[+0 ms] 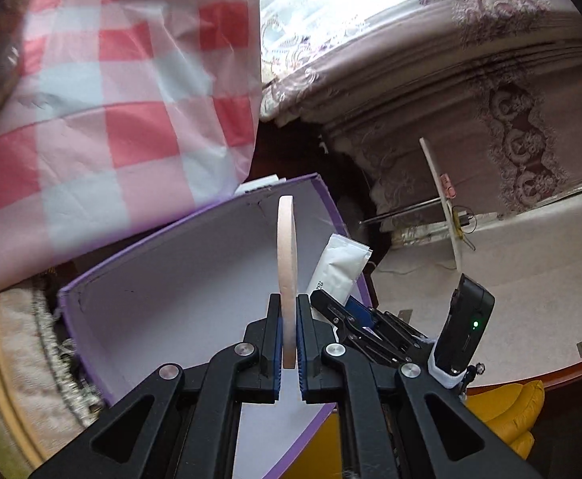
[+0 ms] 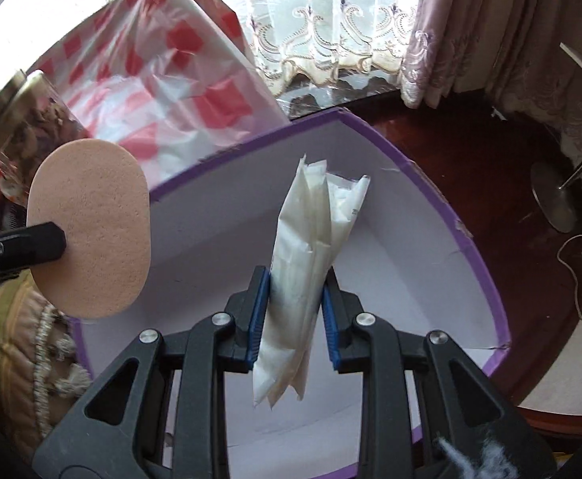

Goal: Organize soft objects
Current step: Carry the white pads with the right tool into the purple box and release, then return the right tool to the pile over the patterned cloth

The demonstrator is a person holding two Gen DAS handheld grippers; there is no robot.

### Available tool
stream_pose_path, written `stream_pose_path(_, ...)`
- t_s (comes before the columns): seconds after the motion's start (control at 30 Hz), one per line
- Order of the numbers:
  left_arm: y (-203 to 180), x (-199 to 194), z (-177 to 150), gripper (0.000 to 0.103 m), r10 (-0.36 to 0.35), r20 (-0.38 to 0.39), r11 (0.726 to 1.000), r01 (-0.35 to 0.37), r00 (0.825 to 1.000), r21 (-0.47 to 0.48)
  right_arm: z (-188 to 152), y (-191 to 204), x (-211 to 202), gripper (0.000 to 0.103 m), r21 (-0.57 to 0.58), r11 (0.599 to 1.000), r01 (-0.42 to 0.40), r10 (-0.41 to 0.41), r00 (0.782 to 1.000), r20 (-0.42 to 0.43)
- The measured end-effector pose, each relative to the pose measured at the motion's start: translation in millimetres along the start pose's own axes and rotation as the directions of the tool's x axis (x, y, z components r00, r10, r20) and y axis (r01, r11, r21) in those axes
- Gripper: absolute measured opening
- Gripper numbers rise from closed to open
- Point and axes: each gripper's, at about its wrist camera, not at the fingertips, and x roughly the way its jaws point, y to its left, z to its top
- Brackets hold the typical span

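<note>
My left gripper (image 1: 289, 321) is shut on a flat oval peach sponge (image 1: 287, 263), held edge-on above an open purple-rimmed box (image 1: 195, 247) with a white inside. The sponge shows face-on in the right wrist view (image 2: 91, 227), with the left gripper's finger (image 2: 19, 247) on it. My right gripper (image 2: 295, 303) is shut on a white soft packet (image 2: 310, 239), held upright over the same box (image 2: 430, 207). The packet (image 1: 340, 269) and the right gripper (image 1: 330, 307) also show in the left wrist view, just right of the sponge.
A red-and-white checked plastic bag (image 1: 103, 111) lies behind the box (image 2: 163, 80). A glass jar with a gold lid (image 2: 27, 119) stands at the left. A fringed cushion (image 2: 23, 351) lies at lower left. Dark wooden table (image 2: 490, 183), curtains (image 2: 330, 20) and a yellow cushion (image 1: 506, 411) surround the box.
</note>
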Motion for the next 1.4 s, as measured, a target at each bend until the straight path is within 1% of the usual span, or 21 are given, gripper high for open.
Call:
stream_pose_path(0.07,-6.2,23.0,3.9,0.006,0.027,-0.041,1.0,-0.027,0.999,0.014,-3.6,-11.9,10.0,0.03,-0.016,0.998,0.058,-0.059,0.998,-0.015)
stream_pose_path(0.13,-12.0,40.9,3.7,0.006,0.042,-0.07,0.999,-0.04,0.997,0.03,-7.2,-23.9,18.6,0.03,-0.026,0.995,0.092,-0.092,0.995,-0.026)
stream_pose_path(0.2,-20.2,59.5,7.5,0.006,0.024,-0.092,0.999,-0.02,0.995,0.047,-7.4,-31.4,27.9,0.032,-0.036,0.991,0.127,-0.128,0.991,-0.03)
stream_pose_path(0.23,-24.6,69.2,8.6,0.009,0.015,-0.109,0.997,-0.007,0.994,0.072,-7.1,-33.7,31.5,0.034,-0.045,0.988,0.147,-0.149,0.988,-0.033)
stream_pose_path(0.27,-29.2,77.5,9.2,0.01,0.041,-0.119,0.994,-0.028,0.992,0.105,-5.2,-35.8,34.5,0.038,-0.05,0.984,0.171,-0.173,0.984,-0.034)
stream_pose_path(0.3,-30.7,83.5,8.8,0.012,0.093,-0.116,0.988,-0.078,0.989,0.13,-4.0,-38.0,37.3,0.042,-0.049,0.979,0.199,-0.201,0.979,-0.032)
stream_pose_path(0.33,-29.1,85.2,8.1,0.017,0.119,-0.12,0.985,-0.102,0.986,0.14,-2.8,-40.0,39.8,0.052,-0.045,0.975,0.218,-0.22,0.975,-0.034)
stream_pose_path(0.37,-27.5,88.2,6.8,0.02,0.124,-0.13,0.984,-0.106,0.984,0.14,-1.6,-41.2,41.2,0.059,-0.044,0.973,0.225,-0.226,0.974,-0.032)
stream_pose_path(0.47,-20.6,83.1,3.6,0.023,0.132,-0.136,0.984,-0.113,0.982,0.137,0.2,-41.8,41.9,0.061,-0.039,0.973,0.227,-0.227,0.974,-0.013)
stream_pose_path(0.57,-16.1,73.4,4.7,0.031,0.136,-0.115,0.984,-0.121,0.984,0.13,0.1,-43.4,44.3,0.061,-0.033,0.972,0.234,-0.235,0.972,-0.02)
stream_pose_path(0.67,-14.2,56.1,5.3,0.032,0.116,-0.084,0.987,-0.105,0.99,0.122,0.4,-43.5,41.3,0.064,-0.007,0.976,0.217,-0.217,0.976,-0.013)
stream_pose_path(0.73,-13.9,43.5,6.7,0.032,0.099,-0.039,0.988,-0.093,0.994,0.124,1.5,-42.9,36.5,0.065,0.008,0.978,0.207,-0.207,0.978,0.005)
stream_pose_path(0.83,-14.6,9.5,5.1,0.032,0.077,0.046,0.987,-0.083,0.996,0.135,1.8,-40.6,27.2,0.067,0.031,0.981,0.191,-0.192,0.981,0.036)
stream_pose_path(0.9,-13.4,-10.6,3.5,0.039,0.075,0.096,0.986,-0.088,0.993,0.14,3.1,-38.5,20.5,0.067,0.04,0.982,0.183,-0.185,0.982,0.046)
stream_pose_path(0.93,-10.6,-24.0,-0.2,0.046,0.077,0.122,0.985,-0.094,0.99,0.142,3.6,-37.5,18.0,0.067,0.044,0.983,0.176,-0.179,0.983,0.05)
stream_pose_path(0.97,-8.6,-36.0,-3.1,0.051,0.083,0.15,0.984,-0.105,0.985,0.144,3.9,-35.9,16.3,0.067,0.046,0.985,0.167,-0.169,0.984,0.052)
stream_pose_path(1.0,-6.0,-46.7,-6.7,0.053,0.097,0.177,0.981,-0.124,0.979,0.148,4.6,-33.9,13.9,0.067,0.047,0.987,0.154,-0.156,0.986,0.055)
stream_pose_path(1.13,11.1,-92.2,-25.9,0.053,0.2,0.25,0.957,-0.243,0.947,0.157,6.1,-16.0,3.9,0.067,0.029,0.996,0.089,-0.091,0.993,0.078)
stream_pose_path(1.23,32.3,-130.2,-42.6,0.053,0.243,0.296,0.945,-0.293,0.924,0.142,7.5,7.3,-2.5,0.067,-0.02,0.999,0.027,-0.025,0.995,0.096)
stream_pose_path(1.33,51.9,-161.3,-58.1,0.053,0.292,0.352,0.929,-0.351,0.889,0.117,10.4,37.3,-7.3,0.067,-0.091,0.996,-0.022,0.032,0.994,0.109)
stream_pose_path(1.4,63.2,-185.1,-65.6,0.053,0.324,0.395,0.915,-0.391,0.86,0.1,11.8,58.7,-8.8,0.067,-0.132,0.99,-0.054,0.068,0.992,0.109)
